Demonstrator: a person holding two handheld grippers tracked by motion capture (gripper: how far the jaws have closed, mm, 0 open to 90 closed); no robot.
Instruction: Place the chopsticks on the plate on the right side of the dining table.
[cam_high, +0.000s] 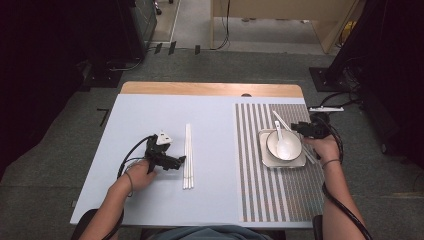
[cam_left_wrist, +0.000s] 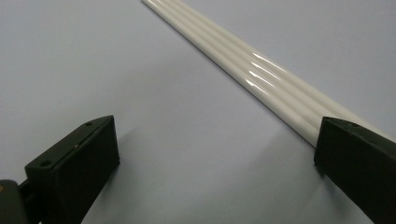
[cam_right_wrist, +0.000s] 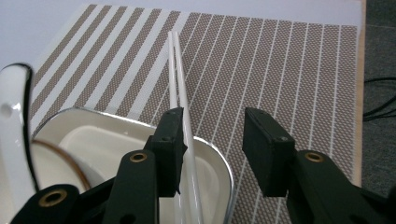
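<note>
Two white chopsticks (cam_right_wrist: 180, 84) lie across the plate's (cam_high: 282, 163) right rim on the striped mat (cam_high: 250, 190), long axis near-to-far. Right gripper (cam_high: 295, 128), jaws part-open and empty, sits beside them. Left gripper (cam_high: 182, 160), jaws wide, faces the table's spare chopsticks (cam_high: 188, 155).

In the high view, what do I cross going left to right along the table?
Left claw → white sticks → striped mat → tray with the bowl and spoon → right claw.
</note>
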